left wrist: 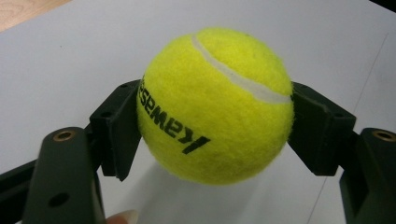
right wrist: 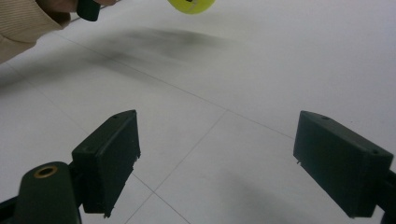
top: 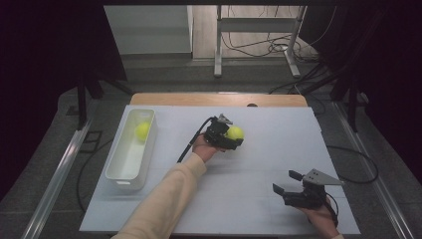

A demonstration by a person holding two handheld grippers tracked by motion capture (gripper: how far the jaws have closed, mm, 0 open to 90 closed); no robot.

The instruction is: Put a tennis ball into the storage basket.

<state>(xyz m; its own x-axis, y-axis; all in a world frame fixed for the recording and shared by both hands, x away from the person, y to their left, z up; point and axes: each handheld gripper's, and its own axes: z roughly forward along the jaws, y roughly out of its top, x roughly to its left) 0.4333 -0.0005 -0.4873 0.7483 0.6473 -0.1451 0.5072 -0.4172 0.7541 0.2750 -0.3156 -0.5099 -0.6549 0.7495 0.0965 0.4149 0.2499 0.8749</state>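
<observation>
We've got the tennis ball (top: 235, 132) pinched across its middle in our left gripper (top: 230, 137), lifted mid-table, right of the white bin (top: 130, 172). Light, fuzzy, springy, so grip stays gentle. Right gripper (top: 287, 181) gapes wide, holding nothing.

The tennis ball (left wrist: 215, 105) in the left tool (top: 230, 138) is bright yellow-green with a white curved seam and black lettering. A second ball (top: 143, 130) of the same yellow-green lies in the white bin (top: 115, 172) at the left. Both tools are black; the right tool (top: 288, 182) carries a grey plate. The surface (top: 268, 149) is white with thin grey lines, its far edge pale wood. The sleeve (top: 164, 201) is cream.
</observation>
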